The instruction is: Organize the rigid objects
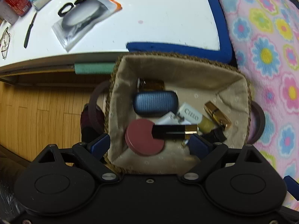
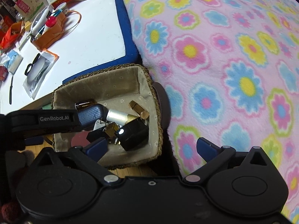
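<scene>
While both grippers hover with fingers spread and nothing held, a fabric-lined woven basket (image 1: 179,69) is seen below, wedged between a white table (image 1: 158,18) and a flowered blanket (image 1: 267,52). Inside, a black-and-gold tube (image 1: 174,132) lies flat in the left wrist view, its long axis running sideways, gold end toward the blanket, across a round maroon lid (image 1: 142,140). A blue striped case (image 1: 155,103) lies parallel behind it. Only the right wrist view shows the left gripper (image 2: 44,121) from outside and a black box (image 2: 133,135).
</scene>
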